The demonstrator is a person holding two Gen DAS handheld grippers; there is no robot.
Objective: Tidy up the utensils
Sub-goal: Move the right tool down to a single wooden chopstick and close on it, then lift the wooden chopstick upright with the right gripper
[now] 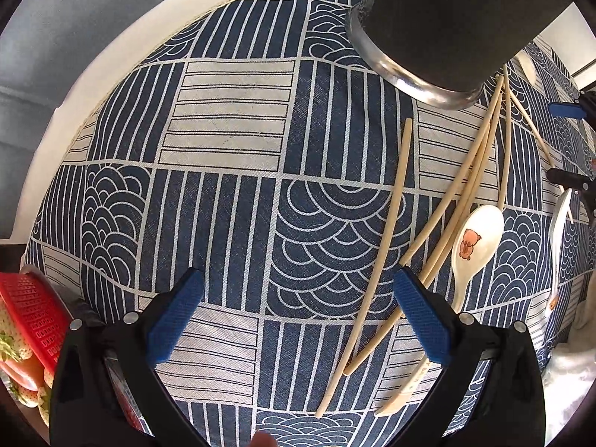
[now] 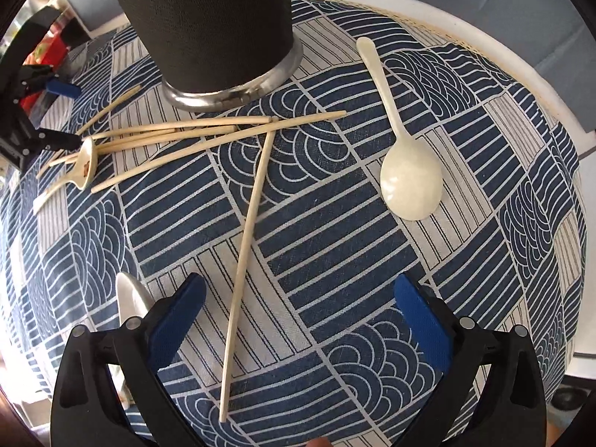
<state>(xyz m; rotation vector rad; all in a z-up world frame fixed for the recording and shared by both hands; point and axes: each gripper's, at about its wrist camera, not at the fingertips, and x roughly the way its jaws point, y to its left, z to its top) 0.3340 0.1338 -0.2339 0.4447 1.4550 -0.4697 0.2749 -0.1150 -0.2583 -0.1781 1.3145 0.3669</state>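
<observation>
Left gripper: our left gripper [image 1: 298, 320] hovers over the blue-and-white patterned tablecloth [image 1: 223, 193] with its blue-padded jaws spread wide and nothing between them.
Right gripper: our right gripper [image 2: 300, 320] is likewise spread and empty, straddling the near end of the lone pale wooden chopstick [image 2: 246, 260].
Holder: the tall black mesh cylinder with a shiny metal base ring [image 2: 208, 26] stands upright on the cloth at the far side, touching none of the utensils that we can see.
Chopsticks: the loose bundle of pale wooden chopsticks [image 2: 193, 130] lies crossed just in front of the holder; we judge them light, stiff and thin, likely to roll or pivot if pinched near a tip.
Grip on chopstick: we would take the lone chopstick near its middle, pads across its width, so it stays level.
Plain spoon: the large glossy white ceramic spoon [image 2: 409, 171] lies bowl-up, well apart from the bundle; it looks smooth, slippery and breakable.
Bear spoon: the white ceramic spoon printed with an orange bear [image 1: 473, 246] rests against the chopsticks, beside our left gripper's right finger.
Grip on spoons: we would pinch the narrow handle, not the rounded bowl, and set it down gently.
Third spoon: a white spoon bowl [image 2: 130, 294] peeks beside our right gripper, mostly hidden.
</observation>
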